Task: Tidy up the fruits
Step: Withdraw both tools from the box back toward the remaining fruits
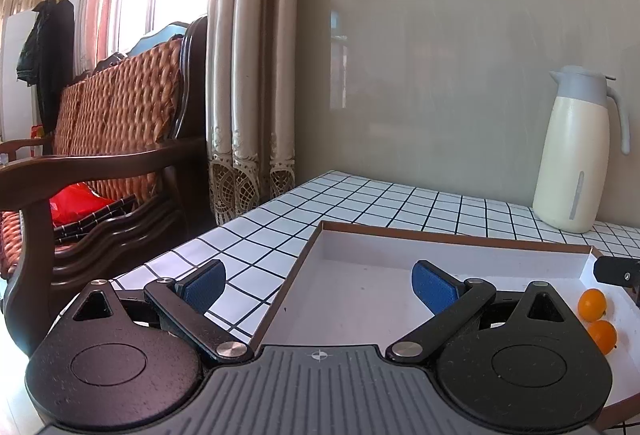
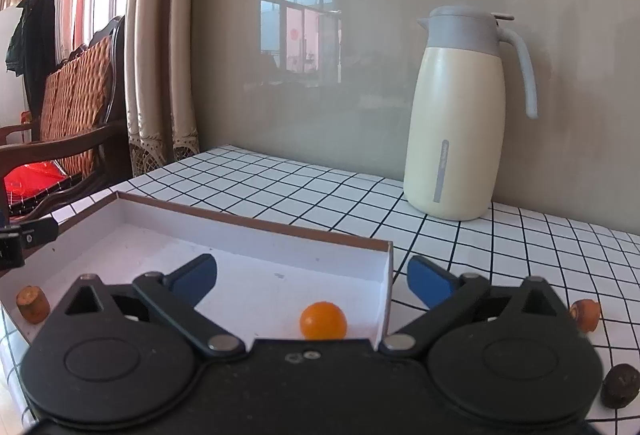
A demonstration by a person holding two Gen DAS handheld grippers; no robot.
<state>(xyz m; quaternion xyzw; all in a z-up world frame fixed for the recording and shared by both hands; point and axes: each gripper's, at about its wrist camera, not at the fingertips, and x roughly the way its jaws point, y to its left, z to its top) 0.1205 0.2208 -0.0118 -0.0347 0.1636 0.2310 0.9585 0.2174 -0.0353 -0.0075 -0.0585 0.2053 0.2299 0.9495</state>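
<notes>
The left gripper stands wide open with nothing between its 2 blue pads; its left finger hangs over the checked tablecloth and its right finger over the floor of the shallow white tray, so the tray's brown-edged near-left wall runs between them. Well to the right of the right finger, 2 small orange fruits lie on the tray floor, almost touching each other, close to the tray's right wall. The right gripper is also spread wide and holds nothing; no earlier view is there to compare. 1 orange fruit rests on the tray floor between its fingers, nearer the right one, free of both pads, just inside the tray's right wall. That wall passes between the fingers, so the right finger is over the tablecloth. A brownish cut piece lies left of the left finger, another right of the right finger on the cloth, and a dark round fruit nearer the camera. A cream jug stands upright far beyond the fingers, against the wall.
</notes>
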